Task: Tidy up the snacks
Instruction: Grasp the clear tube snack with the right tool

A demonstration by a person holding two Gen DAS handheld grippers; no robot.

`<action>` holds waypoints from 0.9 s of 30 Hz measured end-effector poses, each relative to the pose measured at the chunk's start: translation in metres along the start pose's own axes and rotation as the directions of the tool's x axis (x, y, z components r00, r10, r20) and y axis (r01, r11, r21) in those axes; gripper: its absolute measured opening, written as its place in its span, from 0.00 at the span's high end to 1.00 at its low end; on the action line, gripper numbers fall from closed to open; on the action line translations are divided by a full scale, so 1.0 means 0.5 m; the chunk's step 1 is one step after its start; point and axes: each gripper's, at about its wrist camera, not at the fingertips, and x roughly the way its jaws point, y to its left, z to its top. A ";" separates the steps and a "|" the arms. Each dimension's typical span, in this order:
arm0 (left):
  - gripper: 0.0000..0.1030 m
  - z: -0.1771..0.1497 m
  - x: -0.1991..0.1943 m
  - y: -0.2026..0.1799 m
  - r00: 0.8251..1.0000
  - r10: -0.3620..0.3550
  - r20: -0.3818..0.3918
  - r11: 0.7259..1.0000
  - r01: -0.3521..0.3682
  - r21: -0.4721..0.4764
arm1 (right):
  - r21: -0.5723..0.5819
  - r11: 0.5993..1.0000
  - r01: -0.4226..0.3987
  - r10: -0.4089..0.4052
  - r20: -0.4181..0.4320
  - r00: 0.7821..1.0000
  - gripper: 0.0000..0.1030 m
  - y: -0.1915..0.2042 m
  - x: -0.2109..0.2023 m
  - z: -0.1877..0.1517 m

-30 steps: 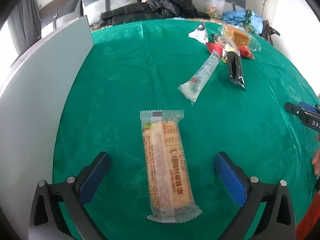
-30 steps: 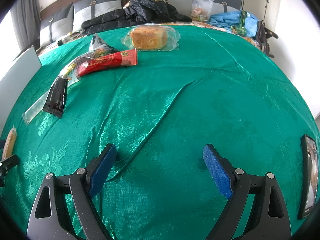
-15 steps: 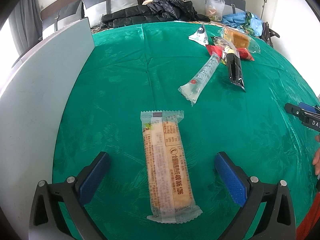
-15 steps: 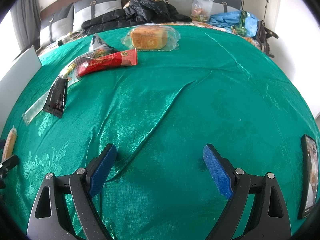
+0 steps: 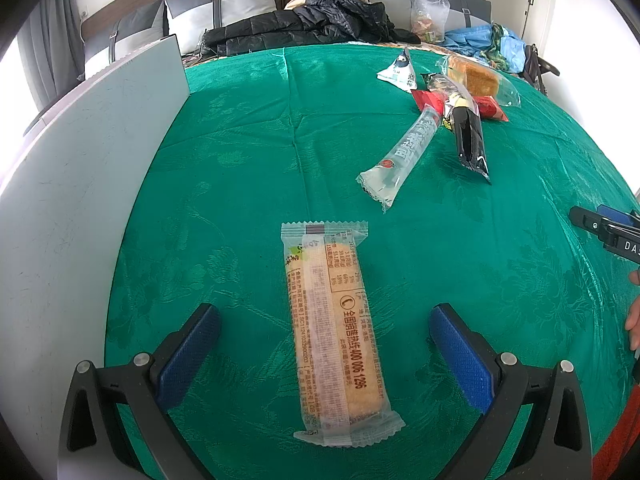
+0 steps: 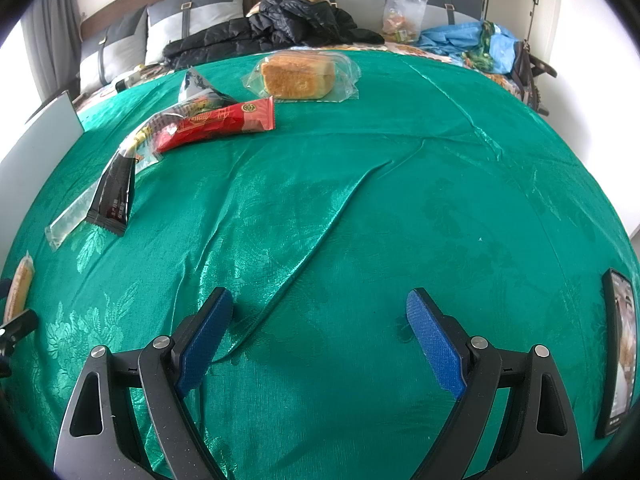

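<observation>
Claws are both wide apart, gripping nothing. Left claw [image 5: 324, 336] has the long cake bar [image 5: 334, 332] lying flat between its fingers on the desk [image 5: 240, 152]. Right claw [image 6: 320, 328] hangs over bare cloth. Squeezing the slippery wrapper might make the bar slide away.

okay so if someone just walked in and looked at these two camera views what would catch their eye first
Probably the bright green tablecloth that fills both views. Next, the long wrapped biscuit bar lying flat between the open fingers of the left gripper. Then the snack cluster farther back: a red packet, a black packet and a wrapped bread loaf, while the right gripper hangs open over bare cloth.
</observation>
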 end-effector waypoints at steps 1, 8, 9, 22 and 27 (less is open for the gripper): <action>0.00 0.000 0.000 0.000 1.000 0.000 0.000 1.000 0.000 0.000 | 0.000 1.000 0.000 0.000 0.000 1.000 0.12 0.001 0.000 0.000; 0.00 0.000 0.000 0.000 1.000 0.000 0.000 1.000 0.000 0.000 | 0.000 1.000 0.000 0.000 0.000 1.000 0.12 0.001 0.000 0.000; 0.00 0.000 0.000 0.000 1.000 0.000 0.000 1.000 0.000 0.000 | 0.000 1.000 0.000 0.000 0.000 1.000 0.12 0.002 0.000 0.001; 0.00 0.000 0.001 0.000 1.000 -0.001 0.000 1.000 0.001 0.000 | -0.005 1.000 -0.008 0.008 -0.006 1.000 0.08 -0.001 0.001 0.001; 0.00 0.000 0.001 0.000 1.000 0.000 0.001 1.000 0.000 0.000 | 0.001 0.998 -0.060 0.060 -0.097 0.993 0.09 0.022 -0.005 0.063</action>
